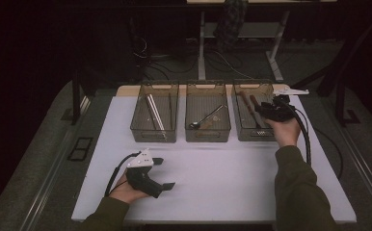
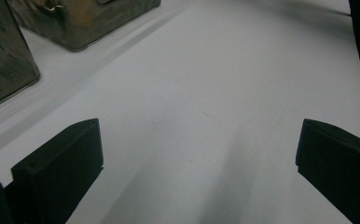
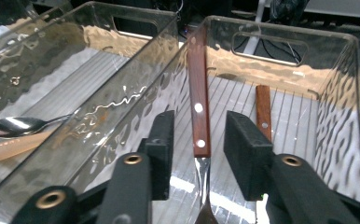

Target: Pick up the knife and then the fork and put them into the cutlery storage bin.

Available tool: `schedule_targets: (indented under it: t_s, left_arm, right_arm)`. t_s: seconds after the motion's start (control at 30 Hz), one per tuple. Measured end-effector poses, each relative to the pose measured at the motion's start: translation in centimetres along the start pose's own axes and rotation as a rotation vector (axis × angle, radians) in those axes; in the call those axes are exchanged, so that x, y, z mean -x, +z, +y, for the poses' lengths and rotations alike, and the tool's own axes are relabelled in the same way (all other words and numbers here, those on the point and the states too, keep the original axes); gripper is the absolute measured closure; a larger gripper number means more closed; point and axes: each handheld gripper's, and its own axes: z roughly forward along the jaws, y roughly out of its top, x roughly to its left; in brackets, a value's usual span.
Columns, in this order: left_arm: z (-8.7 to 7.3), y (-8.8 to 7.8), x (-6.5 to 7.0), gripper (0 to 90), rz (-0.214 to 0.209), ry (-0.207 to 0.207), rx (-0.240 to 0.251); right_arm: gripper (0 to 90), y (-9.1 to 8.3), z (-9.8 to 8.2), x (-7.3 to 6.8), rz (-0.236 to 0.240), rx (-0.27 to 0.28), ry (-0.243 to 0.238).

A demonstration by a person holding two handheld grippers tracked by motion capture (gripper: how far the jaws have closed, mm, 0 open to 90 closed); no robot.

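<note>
Three clear bins stand in a row at the far side of the white table (image 1: 213, 173). My right gripper (image 1: 263, 109) reaches into the right bin (image 1: 251, 136). In the right gripper view its jaws (image 3: 197, 140) stand open on either side of a wooden-handled utensil (image 3: 198, 102), with a gap on both sides of the handle. A second wooden handle (image 3: 263, 112) lies further right in the same bin. My left gripper (image 1: 166, 172) rests low over the near left of the table, its jaws spread wide with nothing between them (image 2: 199, 144).
The middle bin (image 1: 208, 136) holds a metal spoon (image 3: 15, 125). The left bin (image 1: 148, 134) holds a pair of pale sticks (image 1: 154, 111). Two bins' corners (image 2: 85, 28) lie ahead of the left gripper. Dark floor, cables and desk legs lie beyond the table.
</note>
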Motion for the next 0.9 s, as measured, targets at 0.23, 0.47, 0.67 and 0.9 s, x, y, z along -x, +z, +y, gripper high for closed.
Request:
schedule_targets:
  t_s: [0.23, 0.47, 0.67, 0.9]
  left_arm:
    - [-0.1, -0.1, 0.2, 0.0, 0.000, -0.002, -0.007]
    - [-0.1, -0.3, 0.3, 0.0, 0.008, -0.004, -0.006]
    - [-0.1, -0.4, 0.3, 0.0, 0.004, -0.008, -0.002]
    - [-0.1, -0.5, 0.4, 0.0, 0.006, -0.005, 0.000]
  right_arm:
    - [48.3, -1.4, 0.3, 0.1, 0.048, 0.005, 0.013]
    - [40.6, -2.6, 0.1, -0.5, 0.117, -0.014, -0.021]
    - [35.5, -3.9, -0.6, -1.3, 0.150, -0.021, -0.061]
    - [28.8, -5.6, -2.1, -2.0, 0.194, -0.005, -0.086]
